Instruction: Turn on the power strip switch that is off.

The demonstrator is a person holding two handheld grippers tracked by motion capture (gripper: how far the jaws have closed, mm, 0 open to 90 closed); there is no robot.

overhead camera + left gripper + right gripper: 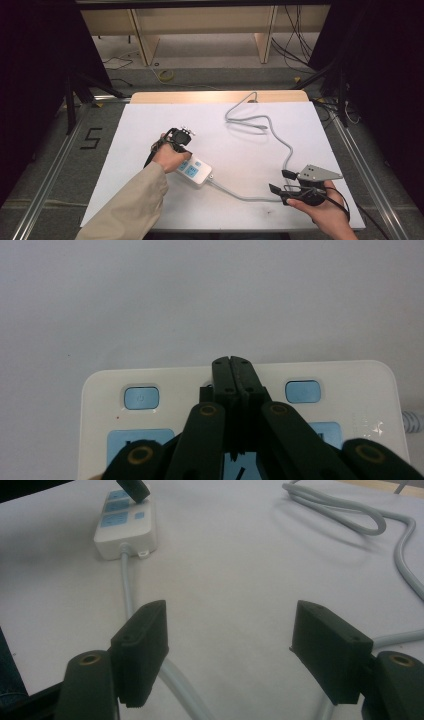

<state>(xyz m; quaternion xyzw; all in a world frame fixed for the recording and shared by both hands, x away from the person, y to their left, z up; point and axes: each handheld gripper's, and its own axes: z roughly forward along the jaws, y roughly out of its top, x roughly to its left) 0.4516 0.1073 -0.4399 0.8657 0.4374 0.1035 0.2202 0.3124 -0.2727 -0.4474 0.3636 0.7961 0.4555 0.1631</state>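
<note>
A white plastic power strip with pale blue sockets and small blue switch buttons (194,171) lies flat on the white-covered worktop (150,120), left of the middle and near the person's edge. The left claw (233,362) points down at it with its black jaws pressed together and nothing between them; the tips sit over the strip's top face, between two of the blue buttons (141,397), though whether they actually touch the plastic is hard to tell from this angle. In the high view the left hand (169,159) covers the strip's far end.

The strip's grey rubber cable (240,196) leaves its near-right end, runs along the worktop toward the right claw (230,650), then bends away and loops near the far edge. The right claw hangs low over the worktop with its jaws wide apart, holding nothing; the cable passes under its left jaw and reappears beside the right one. The right hand (320,212) rests at the worktop's near-right corner, well apart from the strip.
</note>
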